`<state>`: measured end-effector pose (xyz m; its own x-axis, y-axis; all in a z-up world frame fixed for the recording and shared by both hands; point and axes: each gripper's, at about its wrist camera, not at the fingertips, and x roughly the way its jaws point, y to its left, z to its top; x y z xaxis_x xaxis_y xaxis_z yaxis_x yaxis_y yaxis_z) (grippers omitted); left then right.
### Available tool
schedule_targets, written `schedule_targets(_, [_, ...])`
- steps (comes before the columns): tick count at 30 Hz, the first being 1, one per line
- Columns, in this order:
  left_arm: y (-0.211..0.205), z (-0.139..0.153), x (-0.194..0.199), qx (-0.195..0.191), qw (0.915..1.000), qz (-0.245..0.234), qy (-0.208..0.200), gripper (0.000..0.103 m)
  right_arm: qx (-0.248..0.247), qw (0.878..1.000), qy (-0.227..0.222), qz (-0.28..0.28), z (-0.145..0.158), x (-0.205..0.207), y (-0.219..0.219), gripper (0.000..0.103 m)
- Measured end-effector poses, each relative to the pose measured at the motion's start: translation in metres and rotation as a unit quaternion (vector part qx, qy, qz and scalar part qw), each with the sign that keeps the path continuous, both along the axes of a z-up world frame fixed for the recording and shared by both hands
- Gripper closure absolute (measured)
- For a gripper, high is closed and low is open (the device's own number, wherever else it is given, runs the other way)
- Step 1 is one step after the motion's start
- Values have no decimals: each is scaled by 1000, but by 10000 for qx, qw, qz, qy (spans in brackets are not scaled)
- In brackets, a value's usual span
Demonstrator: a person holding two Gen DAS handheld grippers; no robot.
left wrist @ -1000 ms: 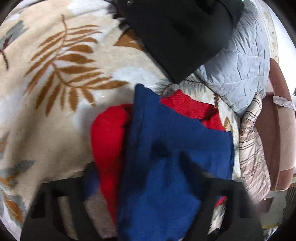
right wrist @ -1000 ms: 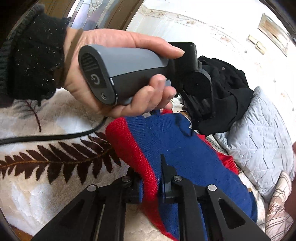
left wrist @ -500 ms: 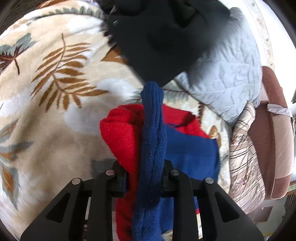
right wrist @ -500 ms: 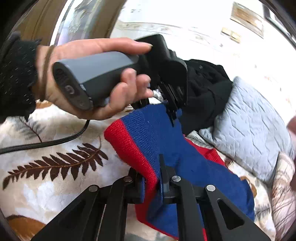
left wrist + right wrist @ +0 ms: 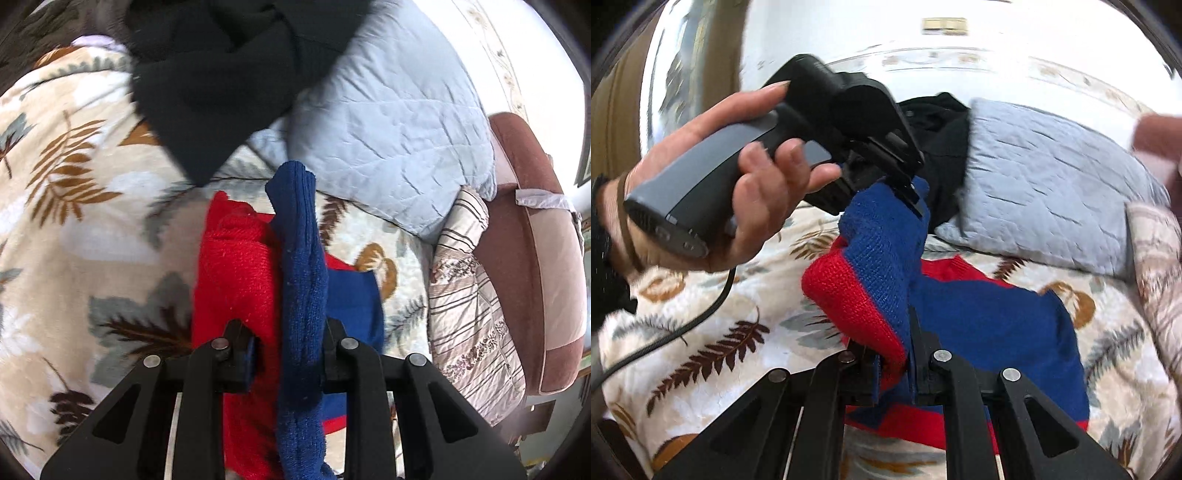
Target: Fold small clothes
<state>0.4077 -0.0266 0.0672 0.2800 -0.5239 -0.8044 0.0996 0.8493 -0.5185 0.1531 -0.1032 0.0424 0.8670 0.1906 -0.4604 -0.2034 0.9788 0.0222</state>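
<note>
A small red and blue knitted sweater [image 5: 303, 280] hangs over the leaf-patterned blanket [image 5: 74, 229]. My left gripper [image 5: 288, 347] is shut on a bunched blue fold of it, with red knit to the left. My right gripper [image 5: 894, 365] is shut on the sweater's [image 5: 979, 325] red and blue edge. In the right wrist view the left gripper [image 5: 905, 184], held in a hand, pinches the sweater's raised top and lifts it off the bed.
A black garment [image 5: 221, 74] lies at the back of the bed beside a pale blue quilted pillow [image 5: 391, 140]. A striped cushion [image 5: 469, 302] and a brown chair [image 5: 532, 258] stand to the right. A black cable [image 5: 683, 328] runs over the blanket.
Both grippers have lifted the sweater higher and drawn it toward the pillow. The blue cloth has bunched into a narrow fold in the left gripper.
</note>
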Motion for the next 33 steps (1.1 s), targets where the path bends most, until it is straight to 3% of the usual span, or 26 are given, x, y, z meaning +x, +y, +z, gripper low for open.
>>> schedule_targets(3, [-24, 6, -3, 42, 10000, -83, -30, 82, 552, 9982, 196, -145, 3, 2, -34, 93])
schedule_targets(8, [-72, 6, -5, 61, 9997, -247, -25, 82, 1562, 9849, 535, -510, -5, 2, -95, 93])
schedule_targets(13, [-118, -7, -4, 324, 9986, -419, 13, 82, 2535, 9601, 859, -812, -26, 2, -138, 93])
schedule_targets(17, [-150, -24, -2, 613, 9966, -544, 88, 82, 3252, 9334, 1154, -988, -45, 6, -165, 93])
schedule_targets(23, [-185, -53, 2, 1030, 9919, -711, 227, 78, 4635, 8604, 1739, -1207, -90, 10, -197, 93])
schedule_targets(26, [-194, -60, 2, 1000, 9922, -722, 197, 68, 5152, 8250, 1925, -1303, -109, 8, -206, 93])
schedule_targets(31, [-211, -57, 1, 867, 9930, -800, 101, 60, 5583, 7865, 2238, -1405, -135, 10, -211, 88])
schedule_targets(33, [-209, -51, -1, 778, 9937, -799, 116, 60, 5672, 7785, 2286, -1417, -137, 11, -212, 86])
